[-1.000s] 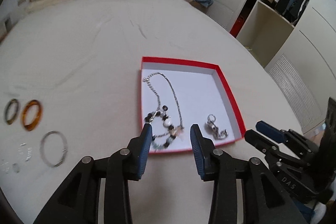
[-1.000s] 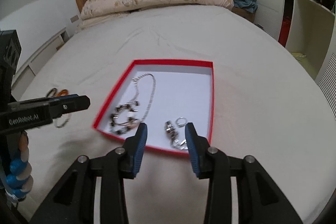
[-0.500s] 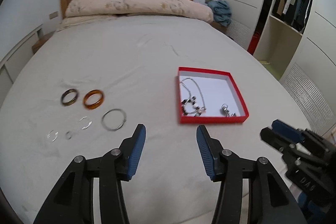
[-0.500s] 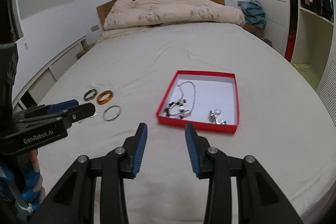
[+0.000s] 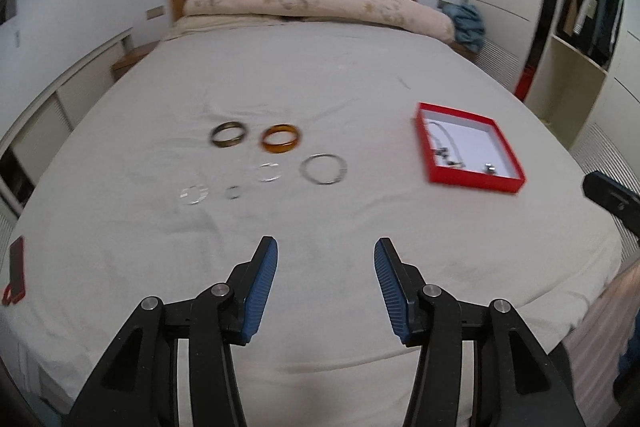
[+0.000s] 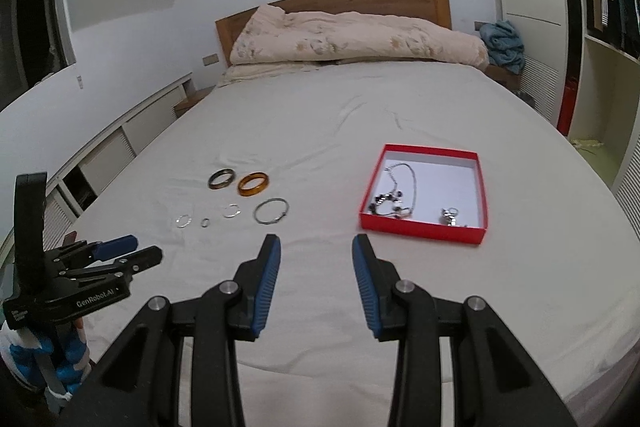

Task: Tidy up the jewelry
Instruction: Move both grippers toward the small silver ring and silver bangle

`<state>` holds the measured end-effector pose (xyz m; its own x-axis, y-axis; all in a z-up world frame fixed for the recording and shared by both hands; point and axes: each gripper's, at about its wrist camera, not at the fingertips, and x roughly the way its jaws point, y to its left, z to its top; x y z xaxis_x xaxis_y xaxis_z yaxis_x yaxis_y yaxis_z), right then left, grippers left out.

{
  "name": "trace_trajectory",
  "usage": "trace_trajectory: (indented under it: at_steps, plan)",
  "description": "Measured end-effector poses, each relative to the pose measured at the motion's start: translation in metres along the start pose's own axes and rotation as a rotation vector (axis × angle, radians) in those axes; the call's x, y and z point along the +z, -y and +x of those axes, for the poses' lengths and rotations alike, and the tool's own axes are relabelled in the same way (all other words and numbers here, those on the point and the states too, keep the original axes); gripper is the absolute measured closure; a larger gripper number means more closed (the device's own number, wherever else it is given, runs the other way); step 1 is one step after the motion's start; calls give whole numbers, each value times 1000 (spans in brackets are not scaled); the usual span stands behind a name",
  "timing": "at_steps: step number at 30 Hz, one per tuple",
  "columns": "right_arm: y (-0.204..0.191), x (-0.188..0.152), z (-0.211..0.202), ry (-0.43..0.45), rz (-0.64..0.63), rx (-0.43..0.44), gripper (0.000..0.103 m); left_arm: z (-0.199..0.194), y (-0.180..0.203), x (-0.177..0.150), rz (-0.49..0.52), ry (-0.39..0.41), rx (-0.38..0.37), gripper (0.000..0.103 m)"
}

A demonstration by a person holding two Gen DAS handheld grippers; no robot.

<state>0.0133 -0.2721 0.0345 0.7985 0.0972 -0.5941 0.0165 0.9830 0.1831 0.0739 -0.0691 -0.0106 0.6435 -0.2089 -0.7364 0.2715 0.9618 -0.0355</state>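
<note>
A red box sits on the bed at the right and holds a beaded necklace and a small silver piece. Left of it lie a dark bangle, an amber bangle, a silver bangle and three small clear rings. My left gripper is open and empty, held back above the near part of the bed. My right gripper is open and empty too.
A folded quilt lies against the wooden headboard. A wardrobe with hanging clothes stands at the right. A red phone-like object lies at the bed's left edge. The left gripper shows in the right wrist view.
Both grippers have pulled back and up from the red box, so the whole bed and the loose bangles now show. Both stay open and empty.
</note>
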Motion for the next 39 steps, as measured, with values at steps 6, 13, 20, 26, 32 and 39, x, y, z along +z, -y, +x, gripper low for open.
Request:
trace_trajectory:
  at_steps: [6,13,20,26,32,39]
  plan:
    - [-25,-4,13,-17,-31,33,67,5,-52,-21,-74,-5,31,45]
    - [-39,-8,52,-70,-57,58,67,36,-82,-24,-116,-12,48,45]
    - [-42,-4,117,-143,-65,81,67,89,-104,-7,-136,-40,40,45]
    - [-43,3,191,-196,-56,113,67,140,-115,11,-129,-60,33,46]
    - [-42,11,259,-227,-34,137,67,193,-130,28,-150,-79,43,50]
    - [-36,10,317,-273,-5,131,67,235,-135,32,-149,-118,60,58]
